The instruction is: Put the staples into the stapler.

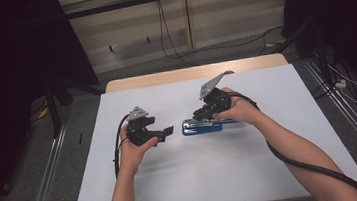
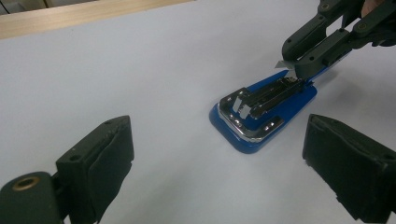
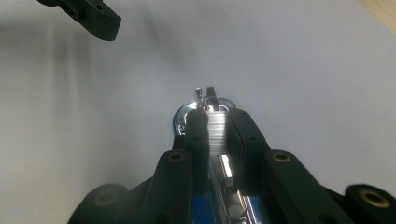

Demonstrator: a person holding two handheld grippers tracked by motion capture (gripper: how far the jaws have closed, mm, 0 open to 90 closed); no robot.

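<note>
A blue stapler lies open near the middle of the white table. The right gripper slants down onto it, jaws narrow around a strip of staples. The left gripper hovers level just beside it, jaws wide and empty.

The left gripper hovered low over the table, held level in the left hand, its jaws spread wide with nothing between them. The right gripper, in the right hand, tilted down, jaws nearly closed on a strip of staples.
</note>
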